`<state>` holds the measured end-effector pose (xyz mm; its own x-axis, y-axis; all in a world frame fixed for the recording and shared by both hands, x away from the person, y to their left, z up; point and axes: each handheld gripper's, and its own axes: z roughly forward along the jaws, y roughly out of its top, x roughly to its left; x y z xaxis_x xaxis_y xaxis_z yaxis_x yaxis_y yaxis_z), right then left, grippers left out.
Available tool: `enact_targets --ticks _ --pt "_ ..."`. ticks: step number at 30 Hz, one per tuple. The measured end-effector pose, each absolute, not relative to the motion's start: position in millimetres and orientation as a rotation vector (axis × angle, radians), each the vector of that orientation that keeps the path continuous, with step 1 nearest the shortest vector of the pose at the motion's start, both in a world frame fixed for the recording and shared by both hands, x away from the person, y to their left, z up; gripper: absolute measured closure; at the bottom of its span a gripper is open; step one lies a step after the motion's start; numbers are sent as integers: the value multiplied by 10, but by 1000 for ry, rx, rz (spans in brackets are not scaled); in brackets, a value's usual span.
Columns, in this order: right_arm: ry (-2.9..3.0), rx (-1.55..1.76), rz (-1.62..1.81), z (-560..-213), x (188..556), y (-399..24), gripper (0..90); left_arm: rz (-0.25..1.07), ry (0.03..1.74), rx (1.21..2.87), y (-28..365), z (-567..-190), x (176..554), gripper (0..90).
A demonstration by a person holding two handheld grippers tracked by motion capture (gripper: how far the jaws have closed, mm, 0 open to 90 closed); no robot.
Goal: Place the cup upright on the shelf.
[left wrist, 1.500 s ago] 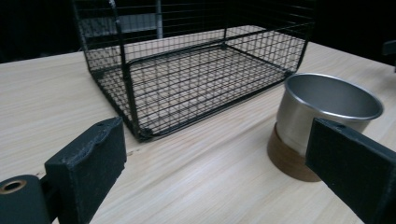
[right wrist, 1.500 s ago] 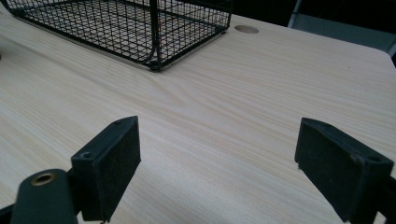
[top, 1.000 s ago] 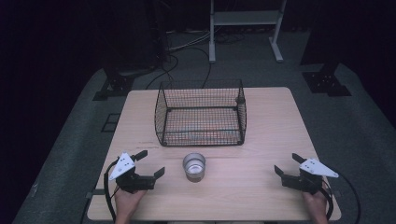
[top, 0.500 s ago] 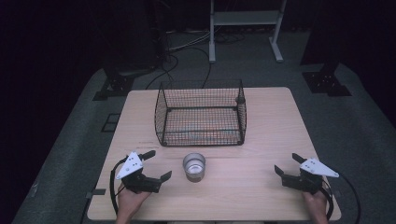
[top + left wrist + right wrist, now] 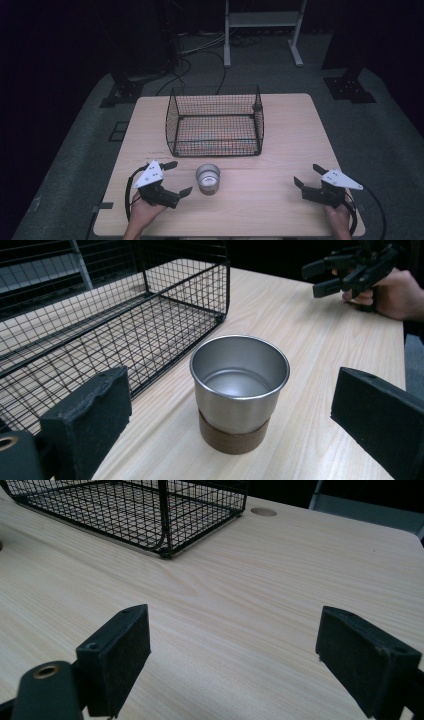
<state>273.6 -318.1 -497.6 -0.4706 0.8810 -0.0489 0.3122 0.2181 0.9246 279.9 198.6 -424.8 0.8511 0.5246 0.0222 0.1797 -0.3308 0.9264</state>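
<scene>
Two grippers are over the tabletop (image 5: 280, 150), and the metal cup (image 5: 208, 178) is the landmark between them. That cup stands upright on the wood, silver above with a brown band round its base, empty inside, and just in front of the wire basket (image 5: 215, 122), close to its near wall but not touching it. Left of the cup, the left gripper (image 5: 178, 177) points straight at it; its fingers (image 5: 87, 417) have just been opening and now stand wide, the cup ahead of them and centred in the gap, with neither pad on it. Well off to the cup's right, the right gripper (image 5: 307, 176) is held in a hand (image 5: 340, 214) near the tabletop's edge, its fingers (image 5: 117, 650) also spread wide, only bare wood between them. Beyond the cup, the black mesh basket sits open-topped in the middle of the tabletop.
</scene>
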Motion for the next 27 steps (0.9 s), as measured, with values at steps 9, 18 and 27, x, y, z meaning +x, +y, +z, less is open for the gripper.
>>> enact_targets --ticks 9,18,27 --pt "1905 1099 1243 -4976 2735 -3183 135 355 492 1954 1885 -4232 2842 6" --pt "1904 1099 1243 -4976 2735 -3183 135 335 472 2025 1745 -4267 2918 6" --pt "1906 1093 1241 -4976 2734 -3180 135 309 466 2096 1643 -4348 2988 6"
